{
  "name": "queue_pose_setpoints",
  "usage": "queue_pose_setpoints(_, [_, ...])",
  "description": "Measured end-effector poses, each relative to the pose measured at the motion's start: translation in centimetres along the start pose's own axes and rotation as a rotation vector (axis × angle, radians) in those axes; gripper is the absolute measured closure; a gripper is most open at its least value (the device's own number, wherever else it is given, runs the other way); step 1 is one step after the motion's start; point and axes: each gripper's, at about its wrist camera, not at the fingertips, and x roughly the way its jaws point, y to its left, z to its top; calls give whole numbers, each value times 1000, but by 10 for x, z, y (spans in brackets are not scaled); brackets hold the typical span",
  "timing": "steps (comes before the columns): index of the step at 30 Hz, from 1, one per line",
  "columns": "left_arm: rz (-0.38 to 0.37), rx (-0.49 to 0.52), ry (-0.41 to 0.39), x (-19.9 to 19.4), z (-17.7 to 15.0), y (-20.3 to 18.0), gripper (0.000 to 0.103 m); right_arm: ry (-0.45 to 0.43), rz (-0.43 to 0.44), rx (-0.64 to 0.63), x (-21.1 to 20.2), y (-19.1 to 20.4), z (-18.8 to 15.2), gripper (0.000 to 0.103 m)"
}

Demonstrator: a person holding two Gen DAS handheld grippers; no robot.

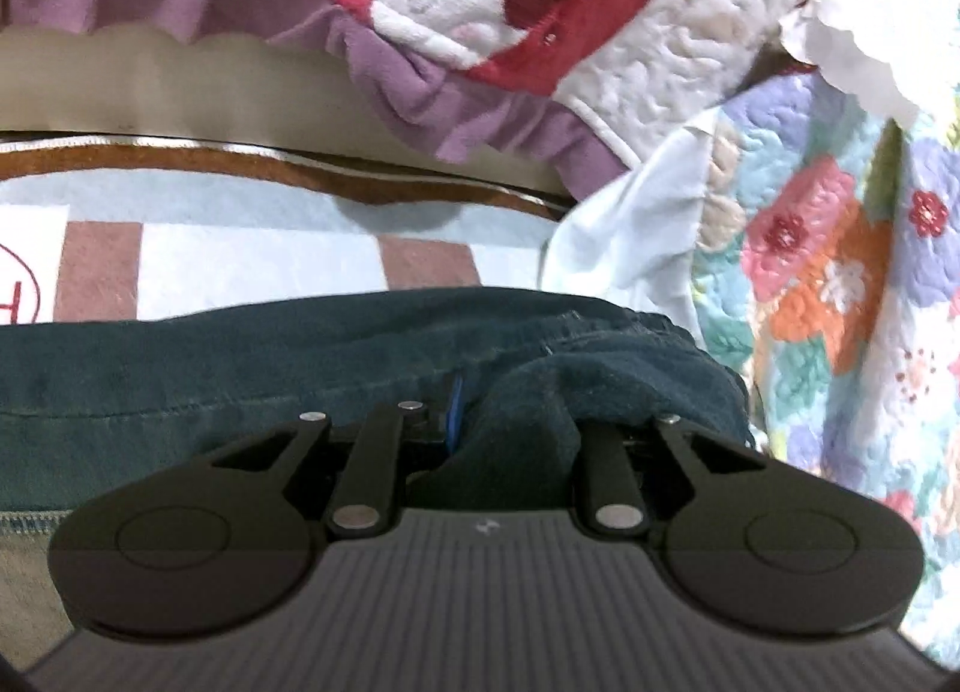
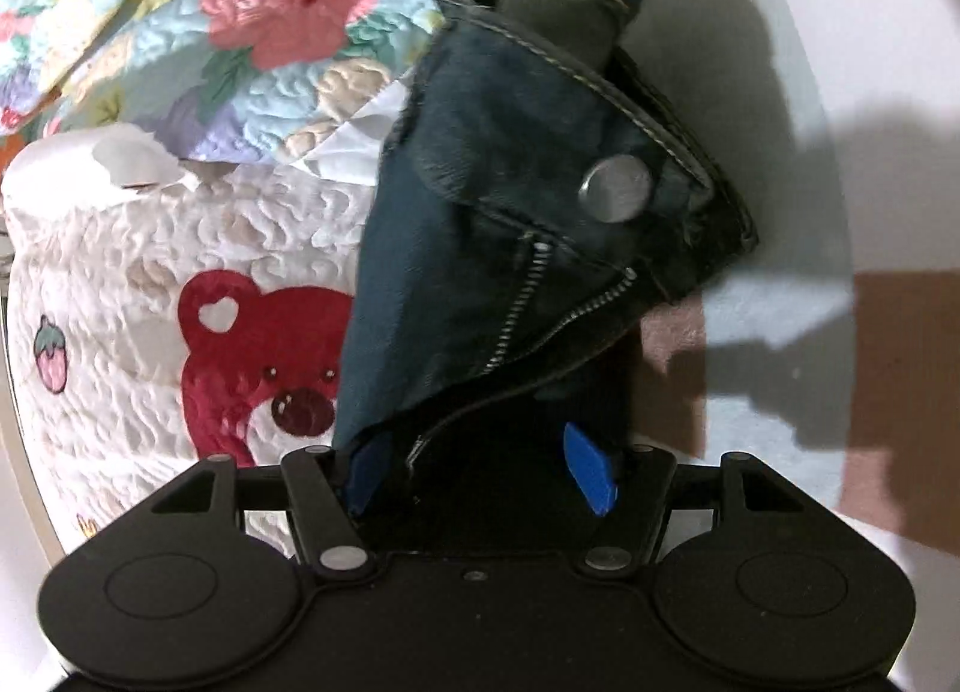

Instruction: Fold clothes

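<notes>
A pair of dark blue-green jeans [image 2: 480, 224] is seen in both wrist views. In the right wrist view its waistband end is lifted, with a metal button [image 2: 615, 191] and an open zipper [image 2: 528, 296] turned toward the camera, and the cloth runs down between the blue pads [image 2: 591, 479] of the right claw [image 2: 480, 464], whose jaws are spread wide around the bunched denim; whether the pads press on it cannot be told. In the left wrist view the jeans [image 1: 240, 356] are laid across a pale blue mat with pink blocks [image 1: 252, 254], and a fold of the denim is pinched in the left claw [image 1: 510, 422], whose jaws are drawn narrow on the cloth, a blue pad [image 1: 456, 392] showing at one side. Beyond the jeans, a white quilted blanket with a red bear and a purple frill [image 1: 540, 20] is draped, and just beside it, a quilt with a flower pattern [image 1: 828, 272] is bunched. The same bear blanket [image 2: 180, 302] and flower quilt [image 2: 270, 32] are seen behind the lifted denim in the right wrist view.
</notes>
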Motion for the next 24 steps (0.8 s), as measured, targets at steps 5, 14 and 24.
queue_pose_setpoints(5, [-33,-34,13,-1,0,6,85,-135,-66,-168,-5,27,4,33])
queue_pose_setpoints(14, [-39,55,19,-5,-13,-9,85,-287,-77,-211,-25,46,29,33])
queue_pose_setpoints(24, [-42,86,47,-6,-22,-12,86,-193,-105,-74,-32,47,66,30])
